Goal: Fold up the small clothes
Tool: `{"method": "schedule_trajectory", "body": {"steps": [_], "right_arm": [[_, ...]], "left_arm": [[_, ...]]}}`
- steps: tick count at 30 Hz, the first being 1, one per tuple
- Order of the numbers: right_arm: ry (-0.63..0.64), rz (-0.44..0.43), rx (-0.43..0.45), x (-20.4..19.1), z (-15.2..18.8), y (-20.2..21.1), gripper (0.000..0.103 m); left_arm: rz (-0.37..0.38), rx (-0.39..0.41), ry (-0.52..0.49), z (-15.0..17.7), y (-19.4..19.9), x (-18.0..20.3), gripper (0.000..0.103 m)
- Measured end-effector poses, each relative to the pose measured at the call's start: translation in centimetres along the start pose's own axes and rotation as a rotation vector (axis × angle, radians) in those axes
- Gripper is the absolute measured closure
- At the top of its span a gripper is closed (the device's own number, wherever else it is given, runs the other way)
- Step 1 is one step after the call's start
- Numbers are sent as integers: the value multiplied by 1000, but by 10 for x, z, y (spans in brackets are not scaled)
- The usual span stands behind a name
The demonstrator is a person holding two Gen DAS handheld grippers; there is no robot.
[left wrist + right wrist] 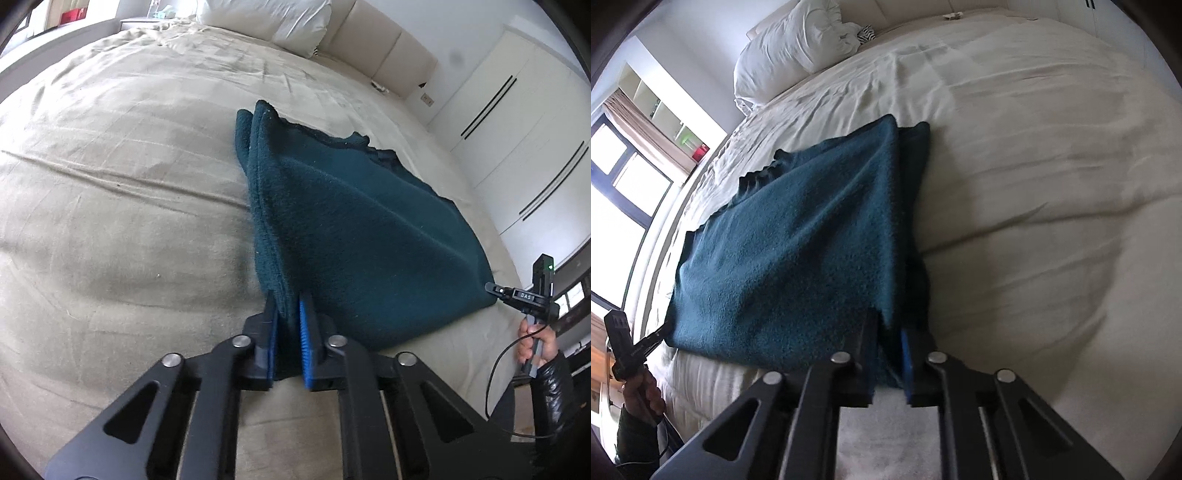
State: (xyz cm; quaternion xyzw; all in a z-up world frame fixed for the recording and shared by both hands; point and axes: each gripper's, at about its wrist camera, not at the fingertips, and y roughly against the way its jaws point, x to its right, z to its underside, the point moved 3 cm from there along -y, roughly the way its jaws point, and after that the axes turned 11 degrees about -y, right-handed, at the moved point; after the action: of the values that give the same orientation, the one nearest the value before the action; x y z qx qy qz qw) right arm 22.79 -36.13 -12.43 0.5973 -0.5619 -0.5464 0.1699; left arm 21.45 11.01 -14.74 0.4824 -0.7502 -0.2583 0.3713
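bed (110, 184) carried all, beige sheet | teal cloth (351, 221) lay doubled on bed, near edge lifted | left gripper (288, 332) jaws pinched one near corner | right gripper (890, 354) jaws pinched the other

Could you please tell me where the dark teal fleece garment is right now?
The dark teal fleece garment lies on the cream bedsheet near the foot edge of the bed, its two near corners pinched by the left gripper and right gripper.
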Motion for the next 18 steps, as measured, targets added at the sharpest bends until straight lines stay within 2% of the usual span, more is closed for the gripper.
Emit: {"method": "schedule_trajectory", "body": {"steps": [4, 7, 10, 16, 18], "right_arm": [[-12, 2, 12, 3, 1, 2, 96], [-80, -27, 25, 12, 0, 6, 97], [-140, -50, 29, 23, 5, 6, 97], [-179, -92, 32, 34, 15, 0, 98], [-161, -92, 26, 31, 13, -2, 97]], "left_arm": [[-18, -20, 0, 2, -1, -2, 96], [-19, -31, 35, 6, -1, -11, 97], [-3, -37, 70, 11, -1, -19, 97], [11, -41, 95, 15, -2, -25, 97], [43, -32, 128, 16, -4, -31, 95]]}}
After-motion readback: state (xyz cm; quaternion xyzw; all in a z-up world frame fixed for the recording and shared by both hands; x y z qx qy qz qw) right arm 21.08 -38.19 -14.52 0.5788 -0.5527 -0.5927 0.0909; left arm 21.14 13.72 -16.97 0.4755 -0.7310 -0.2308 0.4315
